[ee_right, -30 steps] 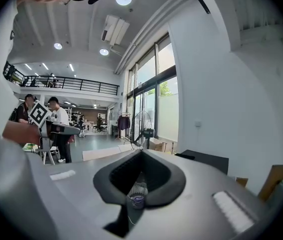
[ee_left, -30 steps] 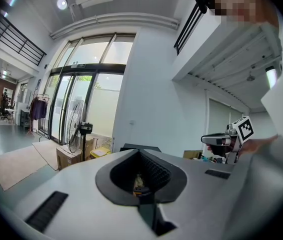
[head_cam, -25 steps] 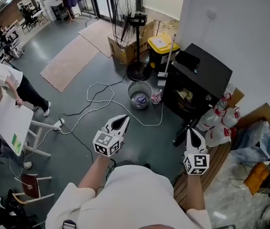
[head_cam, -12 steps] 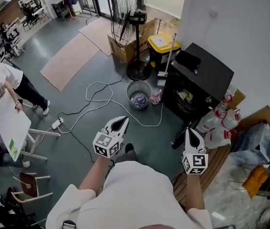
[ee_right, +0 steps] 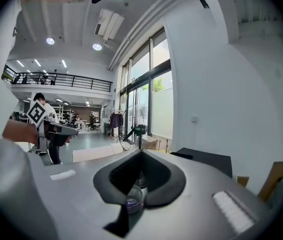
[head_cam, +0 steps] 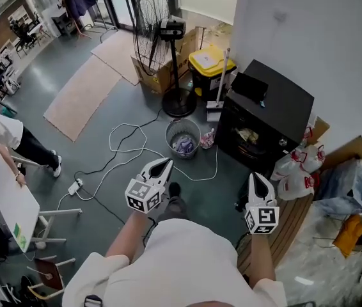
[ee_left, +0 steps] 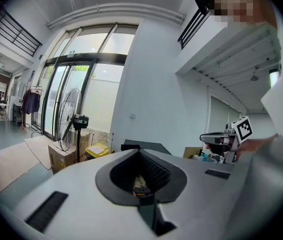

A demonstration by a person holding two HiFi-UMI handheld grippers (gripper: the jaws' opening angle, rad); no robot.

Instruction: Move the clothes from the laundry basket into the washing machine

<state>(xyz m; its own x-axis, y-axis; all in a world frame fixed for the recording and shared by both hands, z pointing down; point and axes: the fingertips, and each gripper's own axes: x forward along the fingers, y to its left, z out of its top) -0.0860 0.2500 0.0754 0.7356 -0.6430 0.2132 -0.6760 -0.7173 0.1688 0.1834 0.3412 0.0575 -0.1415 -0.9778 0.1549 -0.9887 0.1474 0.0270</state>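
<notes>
Head view: both grippers are held out shut above the grey floor, with the basket and the machine ahead of them.

At the far left a person (head_cam: 2, 136) leans over a white board (head_cam: 11, 200), and a white cable (head_cam: 130, 147) loops across the floor. The left gripper (head_cam: 161, 164) is up in the air with its jaws together and nothing between them, pointing toward the laundry basket (head_cam: 168, 133). That is a round wire bin standing on the floor with clothes (head_cam: 184, 144) inside. Behind it stand a pedestal fan (head_cam: 168, 31) and a yellow-lidded bin (head_cam: 210, 61). To the right of the basket, near it but not touching, is the black washing machine (head_cam: 283, 98). Its front is open and something pale shows inside. The right gripper (head_cam: 258, 179) is also closed and empty, in front of the machine. White bags (head_cam: 296, 174) with red ties lie beside the machine.
</notes>
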